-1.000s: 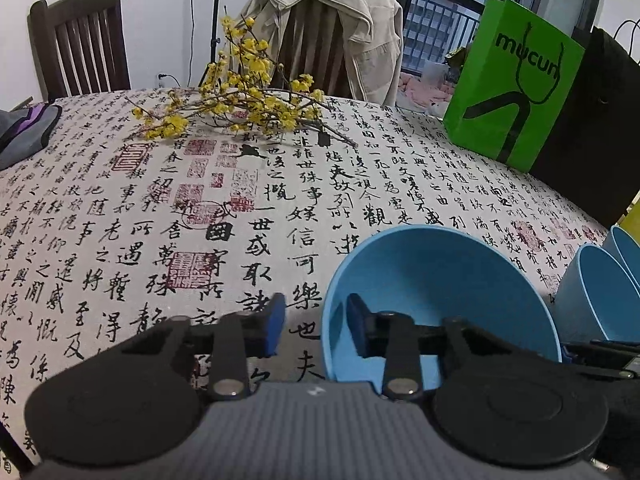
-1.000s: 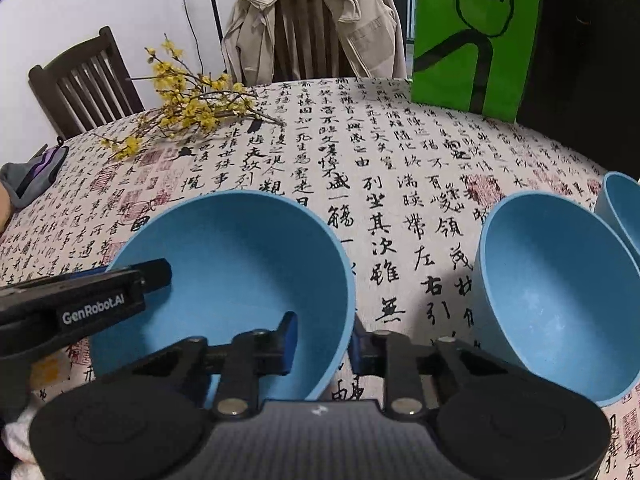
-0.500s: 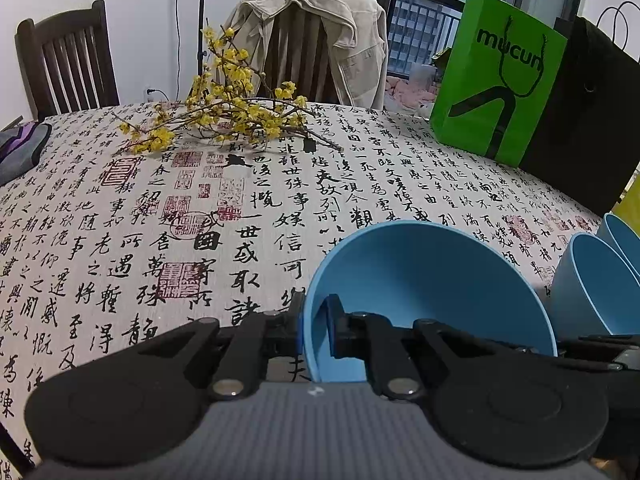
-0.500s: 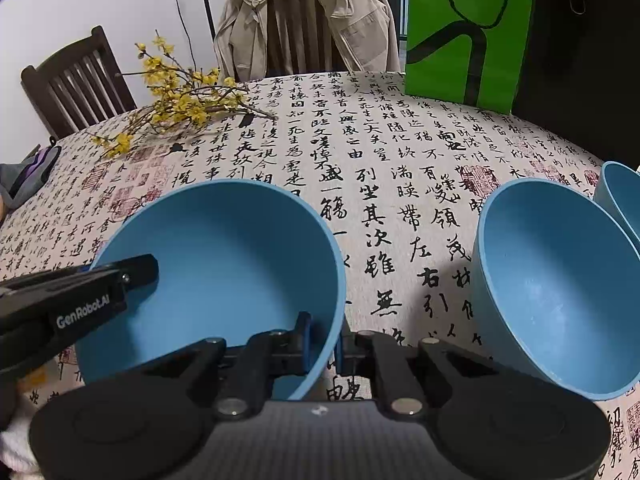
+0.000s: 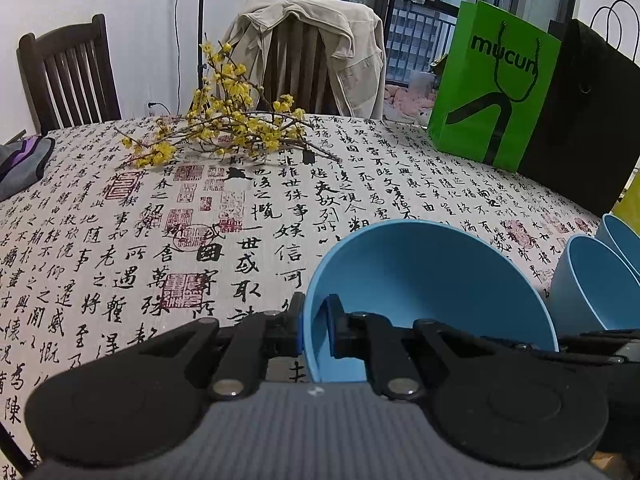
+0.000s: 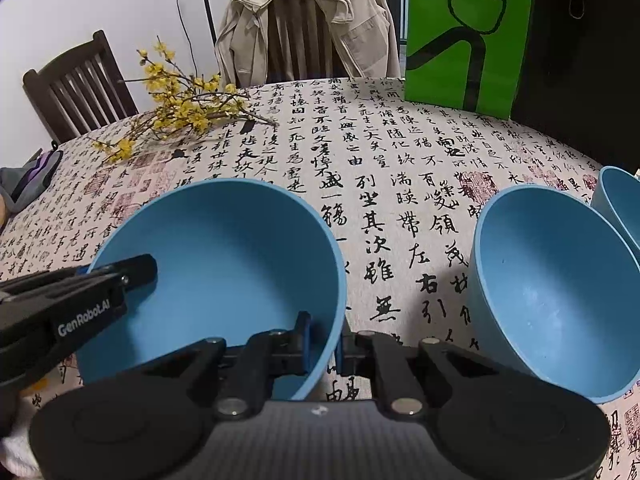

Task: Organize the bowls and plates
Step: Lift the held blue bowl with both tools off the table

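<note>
A round table (image 5: 120,240) under a cloth printed with black calligraphy carries a green bag (image 5: 496,92) reading "mucun". Both the left hand-held gripper (image 5: 316,330) and the right hand-held gripper (image 6: 323,340) are clamped on opposite rim walls of one blue bowl (image 6: 224,264), one pad inside and one outside. Only the right wrist view shows the left tool's "GenRobot.AI" label and the second bowl (image 6: 556,300) whole, well apart to the right.
</note>
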Action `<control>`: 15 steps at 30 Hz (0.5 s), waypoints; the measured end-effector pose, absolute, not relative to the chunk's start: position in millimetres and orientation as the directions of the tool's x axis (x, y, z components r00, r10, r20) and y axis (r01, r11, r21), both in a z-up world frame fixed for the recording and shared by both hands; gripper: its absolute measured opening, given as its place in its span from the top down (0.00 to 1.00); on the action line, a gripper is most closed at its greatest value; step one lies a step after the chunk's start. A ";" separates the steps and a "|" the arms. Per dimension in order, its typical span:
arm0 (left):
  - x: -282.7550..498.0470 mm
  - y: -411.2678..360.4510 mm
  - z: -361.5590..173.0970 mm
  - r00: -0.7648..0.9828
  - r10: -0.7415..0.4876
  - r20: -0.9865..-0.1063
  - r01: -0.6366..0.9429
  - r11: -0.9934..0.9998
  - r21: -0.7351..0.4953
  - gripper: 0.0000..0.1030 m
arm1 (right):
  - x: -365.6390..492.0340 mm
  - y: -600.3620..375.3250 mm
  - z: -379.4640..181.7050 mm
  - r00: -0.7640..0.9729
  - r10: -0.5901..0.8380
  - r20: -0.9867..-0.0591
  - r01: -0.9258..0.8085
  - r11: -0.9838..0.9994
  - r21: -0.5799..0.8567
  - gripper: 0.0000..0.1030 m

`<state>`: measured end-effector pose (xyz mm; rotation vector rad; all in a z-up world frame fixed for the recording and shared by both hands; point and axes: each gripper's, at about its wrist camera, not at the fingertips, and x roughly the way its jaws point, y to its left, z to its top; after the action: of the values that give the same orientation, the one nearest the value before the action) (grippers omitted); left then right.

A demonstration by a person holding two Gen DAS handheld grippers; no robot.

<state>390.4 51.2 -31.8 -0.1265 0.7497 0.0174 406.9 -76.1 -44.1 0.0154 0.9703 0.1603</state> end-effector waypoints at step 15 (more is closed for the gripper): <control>378.5 50.5 -15.5 0.774 -0.019 -0.632 -0.062 0.992 -0.106 0.89 | 398.6 -78.1 -27.8 0.583 0.157 -0.797 -0.138 0.986 0.094 0.89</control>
<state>378.5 50.5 -15.5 -0.1234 0.6852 0.0238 398.6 -78.1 -27.8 0.0222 0.9332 0.1724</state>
